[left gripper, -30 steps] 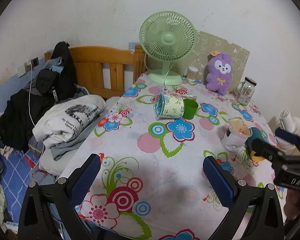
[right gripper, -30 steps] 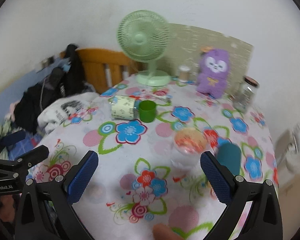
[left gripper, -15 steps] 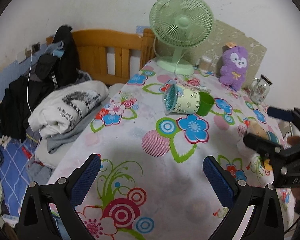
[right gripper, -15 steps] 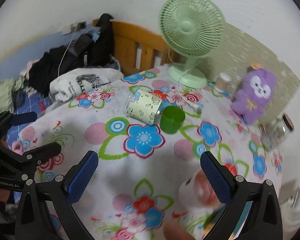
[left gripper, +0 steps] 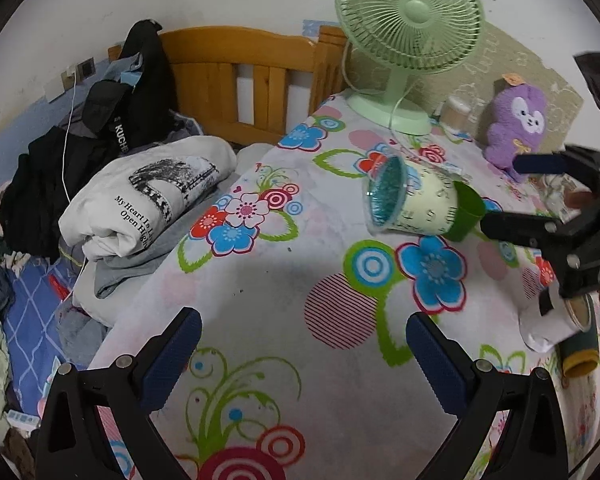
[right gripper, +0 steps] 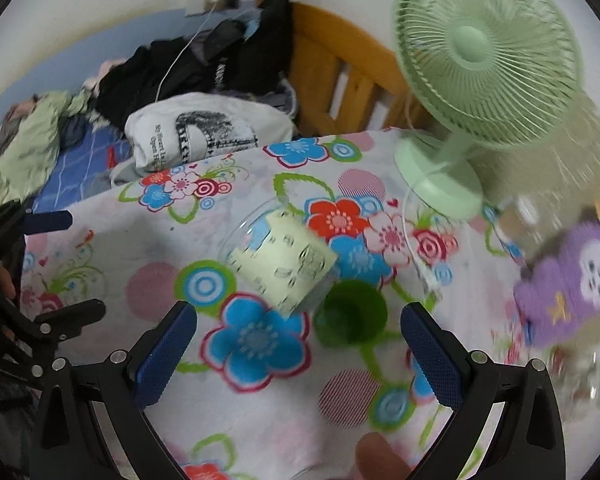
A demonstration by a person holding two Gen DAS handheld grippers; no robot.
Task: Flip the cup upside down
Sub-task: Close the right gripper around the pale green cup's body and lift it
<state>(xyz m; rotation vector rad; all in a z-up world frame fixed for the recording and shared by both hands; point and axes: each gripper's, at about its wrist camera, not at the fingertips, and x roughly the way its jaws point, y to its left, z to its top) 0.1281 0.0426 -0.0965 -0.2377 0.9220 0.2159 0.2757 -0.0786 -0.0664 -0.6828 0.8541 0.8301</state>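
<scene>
A small green cup stands upright on the flowered tablecloth, mouth up; it also shows in the left wrist view. A clear cup with a pale yellow label lies on its side and touches the green cup; in the left wrist view its open mouth faces left. My right gripper is open and empty, with the green cup just ahead between its fingers. My left gripper is open and empty over the near tablecloth, well short of both cups.
A green desk fan and a purple plush toy stand at the table's back. A white cup and a dark bottle with a yellow cap sit at the right. Folded clothes and a wooden headboard lie left of the table.
My right gripper has moved forward and closer to the green cup, which now sits between its fingers. My left gripper has drifted forward toward the cups. Neither cup has moved.
</scene>
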